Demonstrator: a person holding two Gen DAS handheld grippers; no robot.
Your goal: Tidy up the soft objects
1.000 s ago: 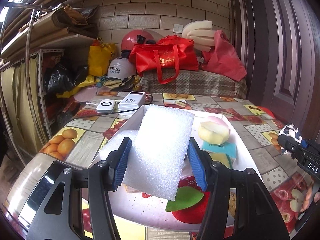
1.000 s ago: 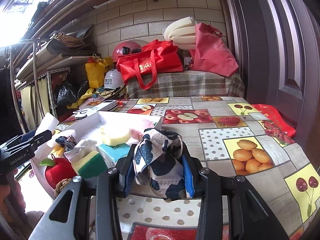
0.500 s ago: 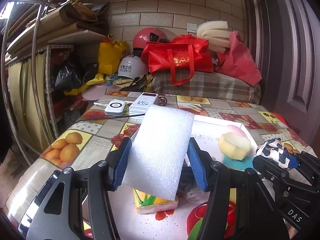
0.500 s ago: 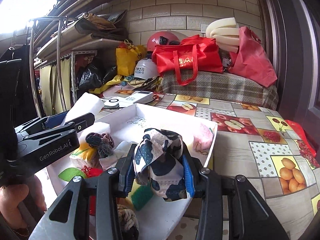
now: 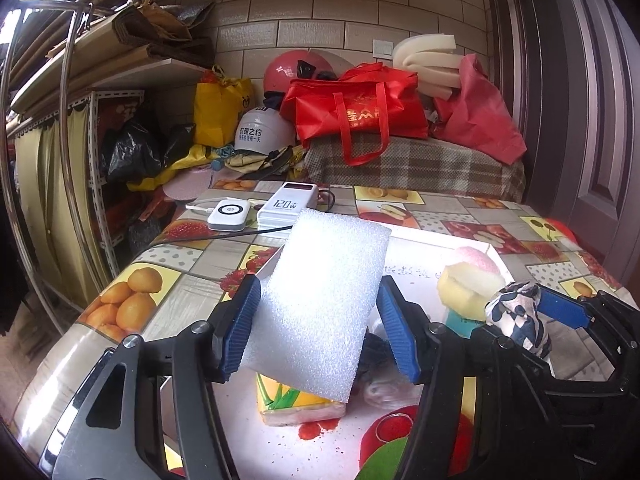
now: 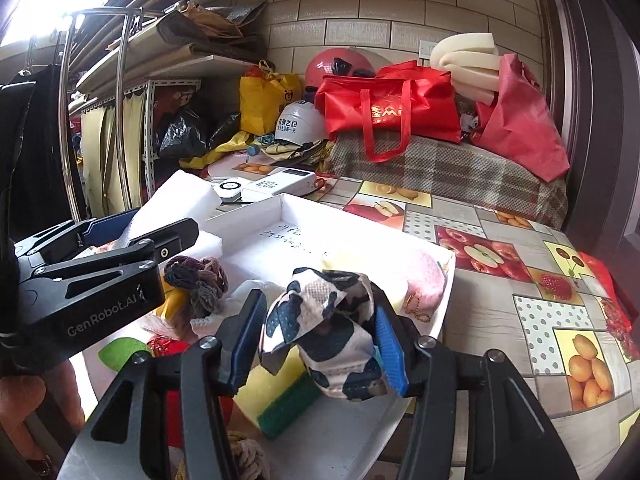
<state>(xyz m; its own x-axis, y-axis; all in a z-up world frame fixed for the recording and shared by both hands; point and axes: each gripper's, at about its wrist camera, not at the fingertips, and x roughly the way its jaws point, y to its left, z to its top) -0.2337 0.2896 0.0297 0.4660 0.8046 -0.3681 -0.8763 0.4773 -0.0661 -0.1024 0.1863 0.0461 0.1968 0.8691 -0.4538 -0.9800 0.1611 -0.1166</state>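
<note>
Over the white tray [image 6: 420,248] on the fruit-patterned worktop [image 5: 160,280], the left tongs [image 5: 316,332] are opening around a white foam block [image 5: 320,304] that stands tilted between the blue pads, with a gap showing on the right side. The right tongs [image 6: 316,340] are opening too, with a crumpled black-and-white cow-print cloth [image 6: 324,328] between them, above a yellow-green sponge [image 6: 280,396] in the tray.
</note>
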